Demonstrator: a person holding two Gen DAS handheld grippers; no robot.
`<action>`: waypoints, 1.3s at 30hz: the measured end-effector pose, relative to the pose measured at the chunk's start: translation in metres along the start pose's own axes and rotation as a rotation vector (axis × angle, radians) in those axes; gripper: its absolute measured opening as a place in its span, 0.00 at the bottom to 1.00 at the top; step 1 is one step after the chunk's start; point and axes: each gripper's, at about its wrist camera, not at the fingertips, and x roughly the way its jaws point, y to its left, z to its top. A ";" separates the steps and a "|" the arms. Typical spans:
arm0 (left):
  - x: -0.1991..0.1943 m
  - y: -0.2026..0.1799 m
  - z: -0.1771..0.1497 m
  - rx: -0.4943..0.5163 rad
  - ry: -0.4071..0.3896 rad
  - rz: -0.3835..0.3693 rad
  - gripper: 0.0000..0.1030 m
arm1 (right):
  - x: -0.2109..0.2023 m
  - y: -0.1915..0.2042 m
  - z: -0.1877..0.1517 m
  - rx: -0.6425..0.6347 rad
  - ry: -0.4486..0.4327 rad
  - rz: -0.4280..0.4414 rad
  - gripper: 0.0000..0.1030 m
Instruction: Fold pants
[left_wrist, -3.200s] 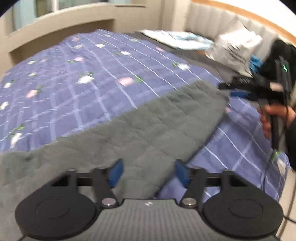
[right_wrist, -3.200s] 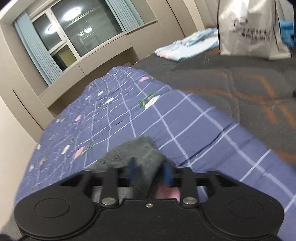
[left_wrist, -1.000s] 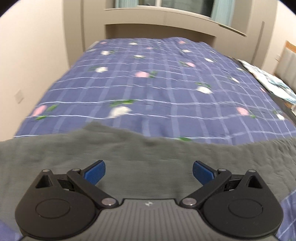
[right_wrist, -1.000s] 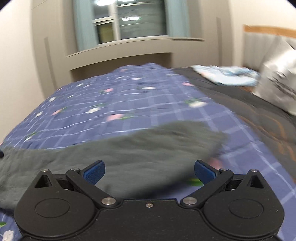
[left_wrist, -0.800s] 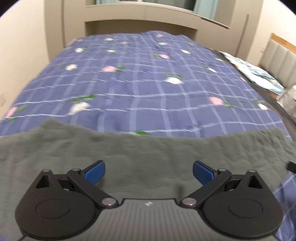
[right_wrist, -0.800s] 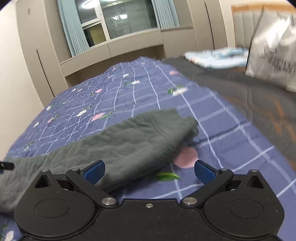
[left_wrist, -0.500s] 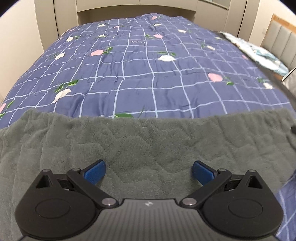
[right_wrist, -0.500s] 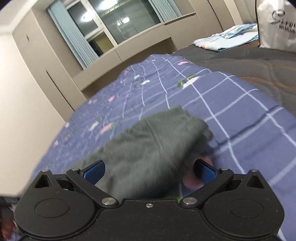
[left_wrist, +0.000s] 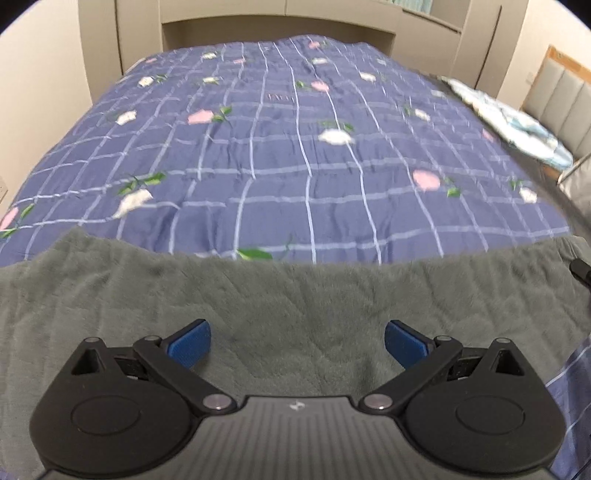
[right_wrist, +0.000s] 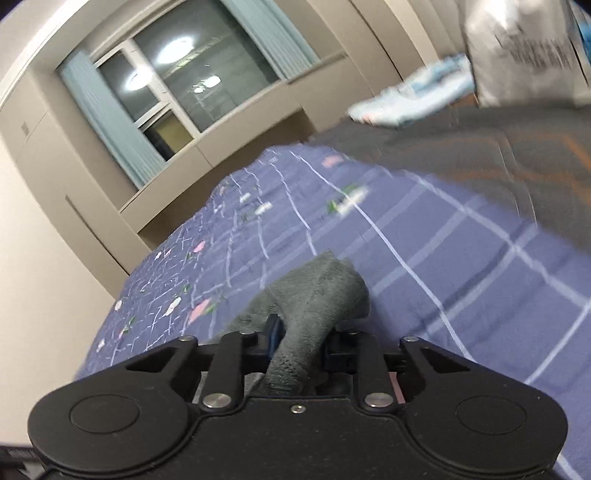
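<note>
Nearest to us, our left tongs (left_wrist: 295, 341) hover spread wide over the gray pants (left_wrist: 280, 306), gripping nothing. The pants lie in a long band across the near edge of the bed, on the blue checked quilt (left_wrist: 280, 162), which runs far back toward the wall cabinets. On the right, our right tongs (right_wrist: 300, 345) are clenched on a bunched end of the pants (right_wrist: 317, 295), which humps up just beyond the blue pads. Farther off on that side we see a dark blanket (right_wrist: 517, 162), a pale blue cloth (right_wrist: 410, 99) and a white bag (right_wrist: 524, 51).

We judge the folding to be early: the pants look laid out lengthwise, perhaps already doubled leg on leg, though we cannot tell that for sure. The crosswise folds are left to do, and the right end looks ready to be carried over.

Half a second ago the right tongs were open around that end; now they have closed on it. The left tongs remain open above the cloth.
</note>
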 end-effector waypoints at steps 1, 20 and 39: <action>-0.007 0.003 0.002 -0.016 -0.014 -0.010 0.99 | -0.006 0.011 0.002 -0.034 -0.020 -0.002 0.21; -0.126 0.138 0.005 -0.317 -0.176 -0.184 0.99 | -0.058 0.278 -0.075 -0.722 -0.078 0.155 0.17; -0.067 0.166 -0.043 -0.406 -0.010 -0.271 0.99 | -0.032 0.316 -0.211 -0.833 0.179 0.241 0.67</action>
